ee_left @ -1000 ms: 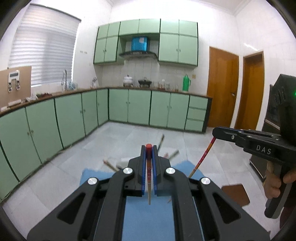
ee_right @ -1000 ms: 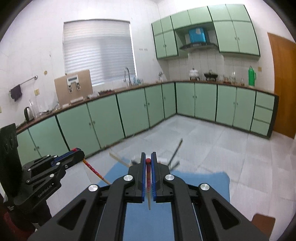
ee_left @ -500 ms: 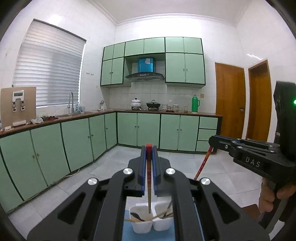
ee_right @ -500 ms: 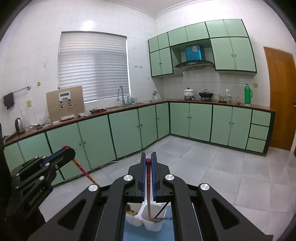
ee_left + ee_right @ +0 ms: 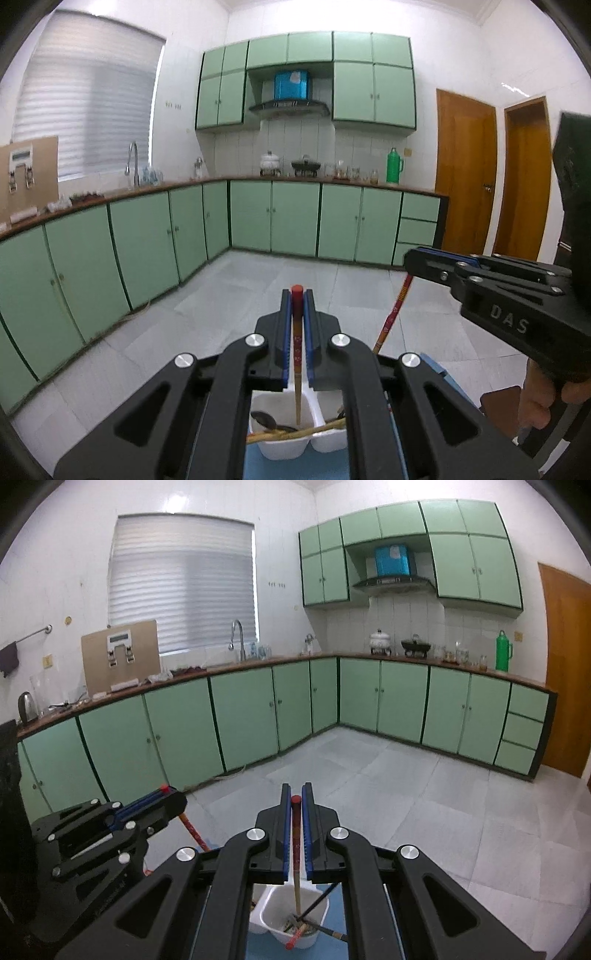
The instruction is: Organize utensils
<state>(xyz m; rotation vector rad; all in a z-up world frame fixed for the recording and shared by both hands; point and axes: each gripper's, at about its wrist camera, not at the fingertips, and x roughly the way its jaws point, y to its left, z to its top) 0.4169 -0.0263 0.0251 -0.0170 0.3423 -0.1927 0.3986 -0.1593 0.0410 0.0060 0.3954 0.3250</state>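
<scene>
My left gripper (image 5: 296, 295) is shut on a red-topped chopstick (image 5: 297, 354) held upright. Its lower tip hangs inside the left compartment of a white divided container (image 5: 280, 448), where a spoon (image 5: 266, 419) lies. My right gripper (image 5: 295, 792) is shut on a matching chopstick (image 5: 295, 849). That tip reaches into a compartment of the container (image 5: 275, 897) holding several other chopsticks. Each gripper shows in the other's view: the right gripper (image 5: 410, 258) with its chopstick (image 5: 393, 314), and the left gripper (image 5: 173, 797) with its chopstick (image 5: 192, 829).
The container stands on a blue mat (image 5: 295, 465). A wooden chopstick (image 5: 295, 434) lies across both compartments. A person's hand (image 5: 535, 402) grips the right tool. Green kitchen cabinets (image 5: 243, 720) and grey floor tiles lie beyond.
Both grippers carried their chopsticks forward, from over the mat with loose utensils to above the white container. The chopstick tips now hang in its compartments.
</scene>
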